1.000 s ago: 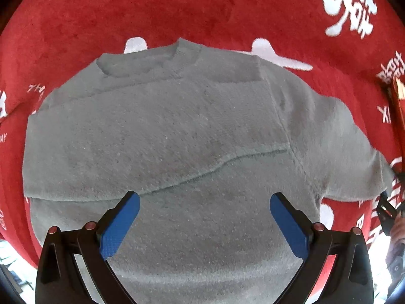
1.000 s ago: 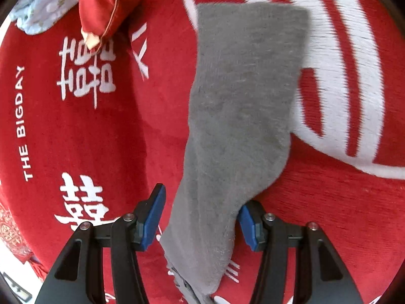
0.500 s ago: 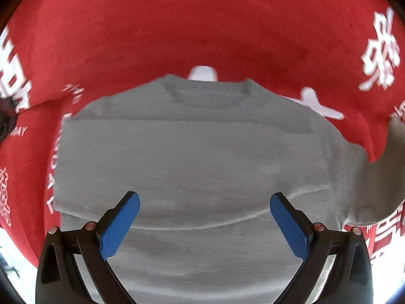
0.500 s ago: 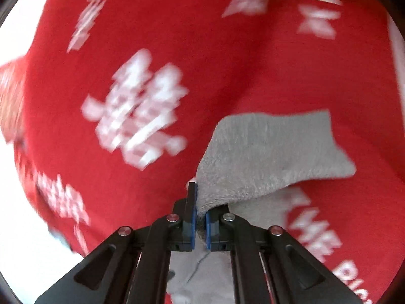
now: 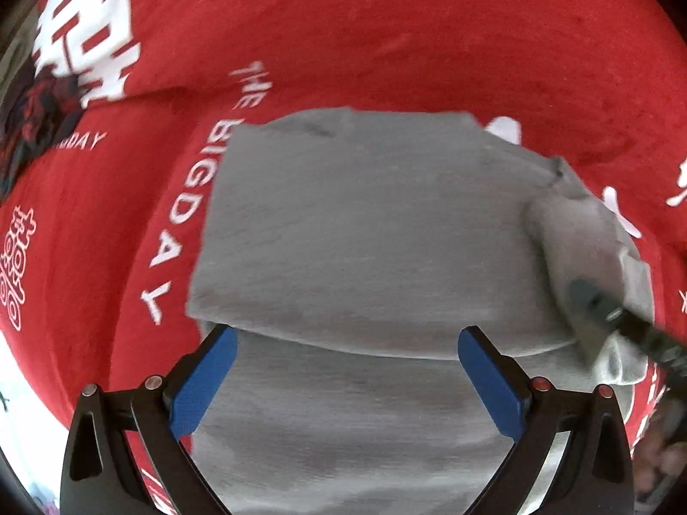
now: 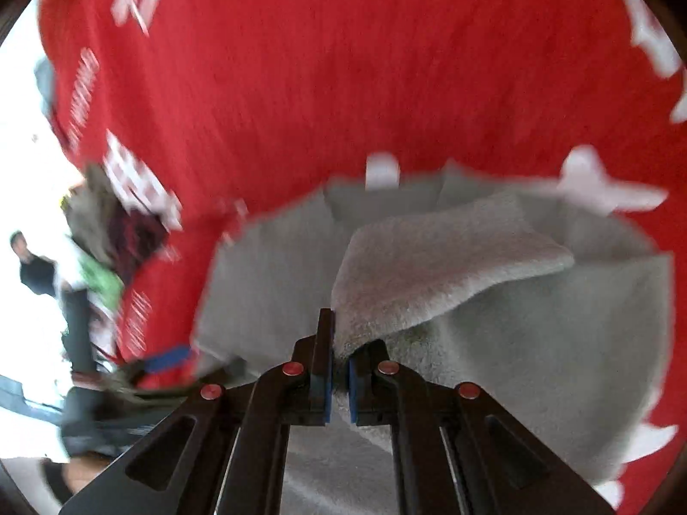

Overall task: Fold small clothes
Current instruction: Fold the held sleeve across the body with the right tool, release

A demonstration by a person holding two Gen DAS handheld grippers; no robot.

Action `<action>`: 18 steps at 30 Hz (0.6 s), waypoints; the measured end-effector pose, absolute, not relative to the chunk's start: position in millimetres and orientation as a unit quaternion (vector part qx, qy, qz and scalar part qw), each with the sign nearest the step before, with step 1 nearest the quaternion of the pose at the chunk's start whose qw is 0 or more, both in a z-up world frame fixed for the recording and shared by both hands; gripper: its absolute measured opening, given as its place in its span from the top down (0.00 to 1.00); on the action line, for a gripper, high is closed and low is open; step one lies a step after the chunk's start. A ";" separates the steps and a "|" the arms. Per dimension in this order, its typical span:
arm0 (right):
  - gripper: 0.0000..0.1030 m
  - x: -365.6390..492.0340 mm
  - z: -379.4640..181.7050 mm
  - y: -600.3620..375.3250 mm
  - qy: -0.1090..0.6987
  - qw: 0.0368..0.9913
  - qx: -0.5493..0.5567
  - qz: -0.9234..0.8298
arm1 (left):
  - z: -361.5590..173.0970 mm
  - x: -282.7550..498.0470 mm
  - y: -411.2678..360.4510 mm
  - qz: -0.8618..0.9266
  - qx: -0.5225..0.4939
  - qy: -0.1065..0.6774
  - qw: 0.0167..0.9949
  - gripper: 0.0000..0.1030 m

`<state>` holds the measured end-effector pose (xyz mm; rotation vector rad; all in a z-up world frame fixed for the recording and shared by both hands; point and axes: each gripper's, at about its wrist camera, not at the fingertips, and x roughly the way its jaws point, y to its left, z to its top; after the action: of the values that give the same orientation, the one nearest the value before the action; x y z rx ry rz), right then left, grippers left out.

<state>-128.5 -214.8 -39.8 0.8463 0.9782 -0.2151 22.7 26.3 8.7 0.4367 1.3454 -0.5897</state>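
The grey sweater (image 5: 365,231) lies partly folded on the red printed cloth (image 5: 386,34). The right hand-held gripper (image 6: 339,369) is clamped on its sleeve (image 6: 433,274), lifted over the body. The left hand-held gripper (image 5: 343,382) hangs above the hem, jaws apart. Blurred items, possibly clothes (image 6: 107,231), lie at the cloth's edge.

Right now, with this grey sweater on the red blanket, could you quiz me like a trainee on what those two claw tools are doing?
1. True or false: the right gripper is pinching a sleeve of the grey sweater.
2. Which best describes the left gripper? A) clamped on the collar B) open above the sweater, holding nothing C) gripping the red blanket
3. Fill in: the white lettering beside the sweater reads "THE ____".

Key: 1 true; 2 B; 3 BIGDAY.
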 end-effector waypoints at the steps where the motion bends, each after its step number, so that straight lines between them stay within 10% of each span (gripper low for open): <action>1: 0.91 -124.6 -54.5 -209.7 0.476 0.775 0.402 -0.108 | 7.5 25.5 29.7 -0.267 0.195 0.610 0.720 0.00; 8: 0.62 -168.5 -57.4 -228.4 0.387 0.743 0.511 -0.189 | 12.9 44.9 48.7 -0.288 0.157 0.620 0.713 0.00; 10: 0.65 -168.9 -59.8 -239.7 0.372 0.729 0.536 -0.207 | 15.7 50.0 51.5 -0.300 0.134 0.624 0.709 0.00; 12: 0.93 -159.3 -61.8 -248.1 0.366 0.725 0.546 -0.207 | 17.5 54.3 52.2 -0.315 0.110 0.630 0.701 0.00; 18: 0.91 -107.2 -48.4 -214.7 0.400 0.767 0.490 -0.101 | 5.4 66.8 49.1 -0.355 0.013 0.664 0.658 0.00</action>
<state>-107.2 -214.7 -48.4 1.0646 0.8693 -0.2201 66.8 49.1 5.4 0.0305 1.5038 -0.8045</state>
